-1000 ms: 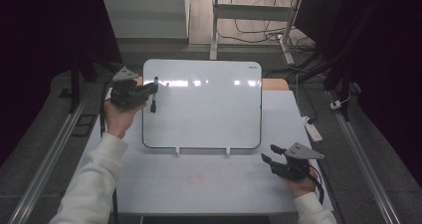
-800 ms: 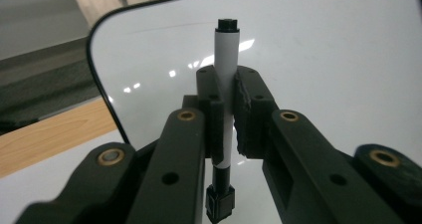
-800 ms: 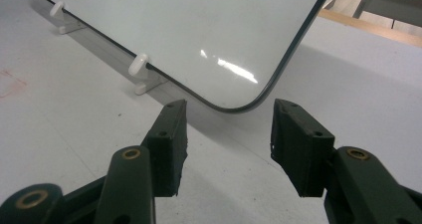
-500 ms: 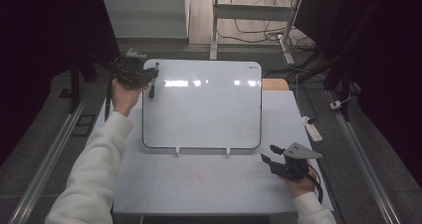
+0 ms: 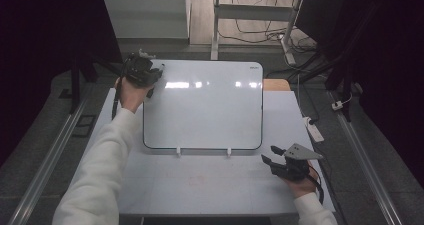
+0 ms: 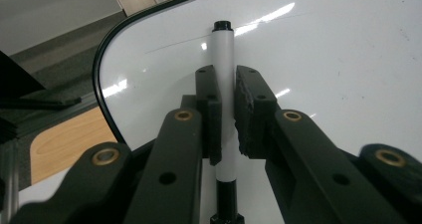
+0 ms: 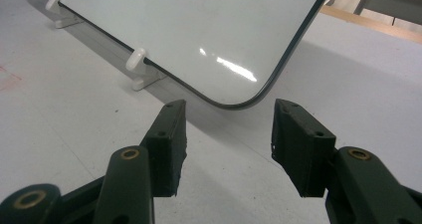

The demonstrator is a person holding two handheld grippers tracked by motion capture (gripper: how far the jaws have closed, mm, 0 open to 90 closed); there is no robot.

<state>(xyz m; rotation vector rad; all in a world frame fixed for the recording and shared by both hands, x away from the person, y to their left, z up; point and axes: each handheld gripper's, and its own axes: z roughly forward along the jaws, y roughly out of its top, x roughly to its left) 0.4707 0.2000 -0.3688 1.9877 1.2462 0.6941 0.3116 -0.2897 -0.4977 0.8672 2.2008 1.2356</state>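
Left tongs pinch a marker, its lower end cut off at the frame's bottom; right tongs spread, empty.

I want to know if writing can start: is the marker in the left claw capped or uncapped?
Cannot tell. The marker is clamped in the left claw; its far end is black, cap or tip unclear, above the whiteboard.

Whiteboard surface lies bare and passable. Two white clips project at its near edge. Table strip before them unobstructed.
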